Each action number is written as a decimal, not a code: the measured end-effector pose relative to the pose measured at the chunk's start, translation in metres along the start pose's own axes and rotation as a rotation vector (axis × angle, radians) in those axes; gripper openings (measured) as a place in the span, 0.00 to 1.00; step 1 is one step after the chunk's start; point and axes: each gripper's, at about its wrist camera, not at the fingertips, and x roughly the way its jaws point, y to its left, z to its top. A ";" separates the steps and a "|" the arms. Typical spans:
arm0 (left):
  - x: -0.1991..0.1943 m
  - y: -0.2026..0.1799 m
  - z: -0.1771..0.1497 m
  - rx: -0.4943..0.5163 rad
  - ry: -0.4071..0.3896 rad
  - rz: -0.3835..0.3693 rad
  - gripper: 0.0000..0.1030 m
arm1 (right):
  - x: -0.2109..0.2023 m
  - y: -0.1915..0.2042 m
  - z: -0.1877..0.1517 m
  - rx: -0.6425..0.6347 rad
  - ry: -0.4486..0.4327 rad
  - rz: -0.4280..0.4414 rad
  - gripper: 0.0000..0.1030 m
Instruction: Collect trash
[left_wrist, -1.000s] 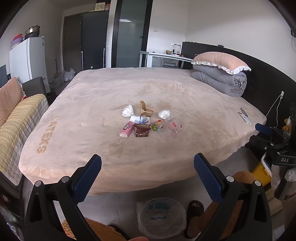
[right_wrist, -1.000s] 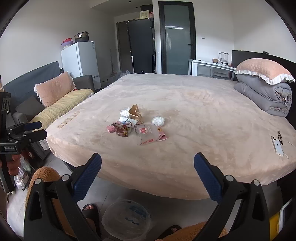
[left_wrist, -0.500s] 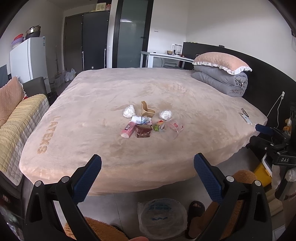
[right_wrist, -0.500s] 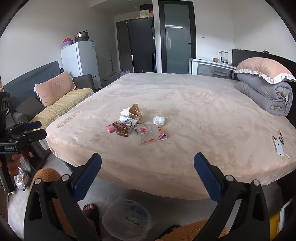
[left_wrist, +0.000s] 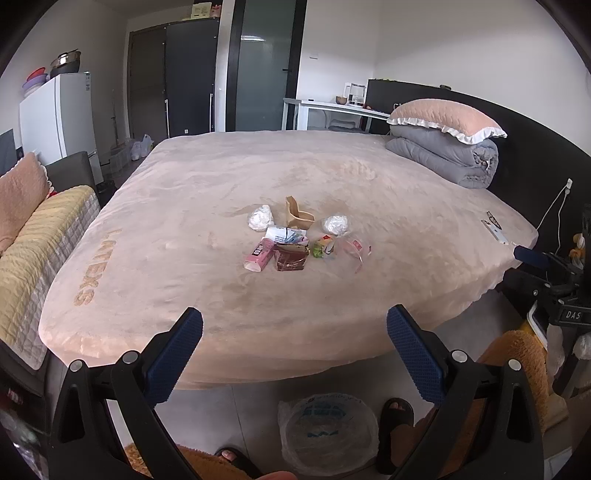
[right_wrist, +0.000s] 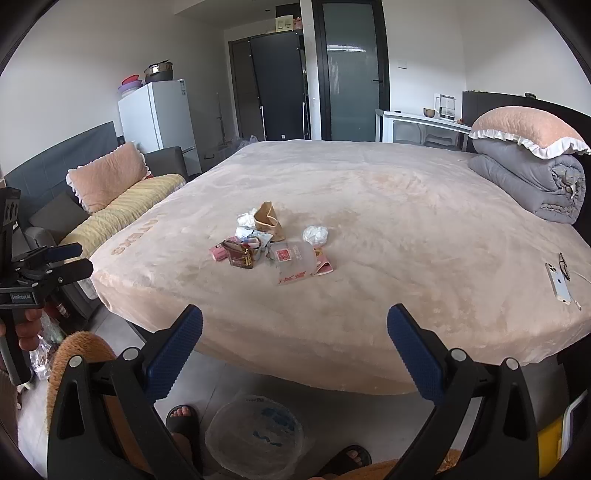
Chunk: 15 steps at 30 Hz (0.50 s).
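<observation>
Nothing is being collected yet: the left gripper (left_wrist: 294, 328) and right gripper (right_wrist: 294, 325) are both hanging wide open and empty off the bed's (left_wrist: 369, 177) near edge. The trash (left_wrist: 295, 240) is lying mid-bed; next, reaching in toward the nearest wrapper.

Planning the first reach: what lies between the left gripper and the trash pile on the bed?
In the left wrist view, only bare pink blanket lies between the open left gripper and the trash pile.

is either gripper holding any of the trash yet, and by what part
Nothing is held. The left gripper and right gripper are both open and empty; the trash pile lies untouched on the bed.
</observation>
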 end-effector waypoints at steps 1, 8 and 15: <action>0.002 0.000 0.001 0.001 0.001 0.000 0.94 | 0.001 -0.001 0.000 0.002 0.000 0.000 0.96; 0.008 0.000 0.002 0.008 0.005 -0.004 0.94 | 0.005 -0.004 0.004 0.001 -0.001 -0.005 0.96; 0.014 0.002 0.005 0.007 0.011 0.000 0.94 | 0.014 -0.007 0.009 -0.004 0.006 0.003 0.96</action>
